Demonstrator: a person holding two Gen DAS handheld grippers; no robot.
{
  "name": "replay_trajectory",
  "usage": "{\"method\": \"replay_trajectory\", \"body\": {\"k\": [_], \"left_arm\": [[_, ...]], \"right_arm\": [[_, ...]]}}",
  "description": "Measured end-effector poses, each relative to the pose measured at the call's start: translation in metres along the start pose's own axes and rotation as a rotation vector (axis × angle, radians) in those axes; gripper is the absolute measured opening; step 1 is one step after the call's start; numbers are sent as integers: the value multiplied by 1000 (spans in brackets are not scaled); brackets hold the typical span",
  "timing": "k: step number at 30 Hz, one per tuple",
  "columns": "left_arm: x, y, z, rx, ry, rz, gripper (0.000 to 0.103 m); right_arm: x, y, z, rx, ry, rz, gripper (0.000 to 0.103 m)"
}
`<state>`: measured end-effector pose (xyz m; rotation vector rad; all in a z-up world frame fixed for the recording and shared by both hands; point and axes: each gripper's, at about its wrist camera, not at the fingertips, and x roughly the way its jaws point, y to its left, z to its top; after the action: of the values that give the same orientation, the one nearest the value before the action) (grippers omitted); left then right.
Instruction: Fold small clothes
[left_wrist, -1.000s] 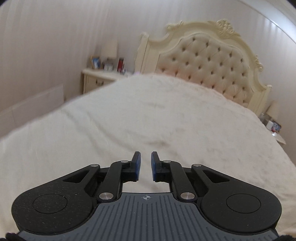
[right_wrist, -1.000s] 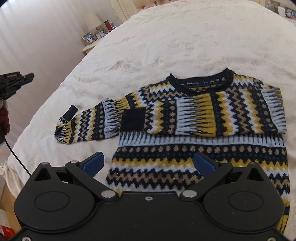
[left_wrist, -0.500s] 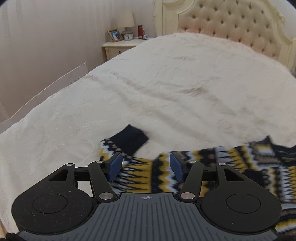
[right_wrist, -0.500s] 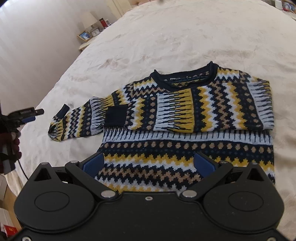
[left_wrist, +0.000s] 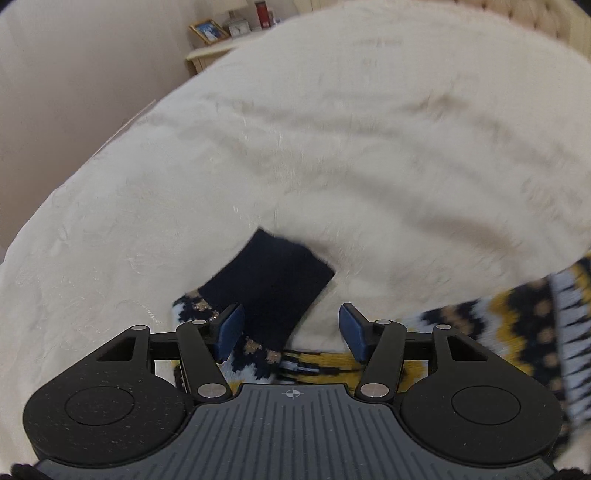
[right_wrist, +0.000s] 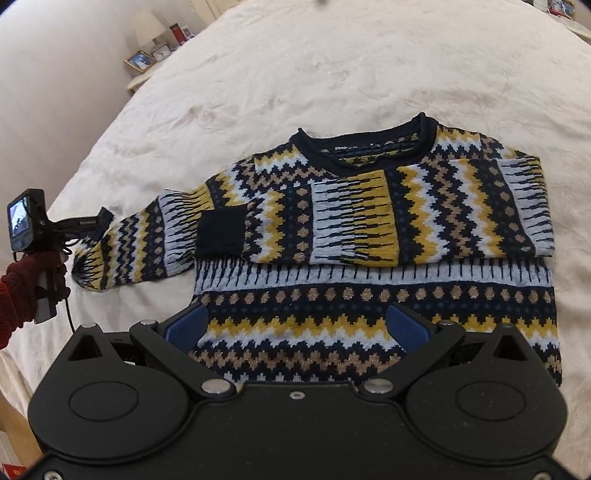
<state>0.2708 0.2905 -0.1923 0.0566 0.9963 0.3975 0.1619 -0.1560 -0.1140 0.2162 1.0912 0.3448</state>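
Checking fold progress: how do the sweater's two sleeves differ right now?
The right sleeve is folded across the chest, cuff on the body; the left sleeve lies stretched out on the bedspread. The left tool sits open over the left sleeve's cuff; no tool is near the right sleeve. Same zigzag knit, navy cuffs.

Left wrist view looks down close on the sweater (left_wrist: 517, 332) cuff; right views all.

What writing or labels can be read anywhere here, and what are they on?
Neck label inside the sweater collar: white lettering, too small to read.
Left gripper, on its dark side: pale lettering, blurred.
Red canister on the nightstand: no legible text.
Clock face: too small to read.
Nothing can be quoted with confidence.
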Motion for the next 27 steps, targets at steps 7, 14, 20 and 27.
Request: {"method": "replay_trajectory", "body": {"k": [7,14,20,27], "left_arm": [[8,14,-6,-4,-17,-22,10],[-59,55,4,-208,-149,-138,4],[-150,60,17,-276,-291,-239,4],[-243,-6,29,-236,-424,-395,4]], "right_arm": [[13,11,11,-30,23,2,102],[15,15,16,-51,19,62,102],[9,7,9,-53,6,119,102],[-5,-21,-4,-33,-17,179,102]]}}
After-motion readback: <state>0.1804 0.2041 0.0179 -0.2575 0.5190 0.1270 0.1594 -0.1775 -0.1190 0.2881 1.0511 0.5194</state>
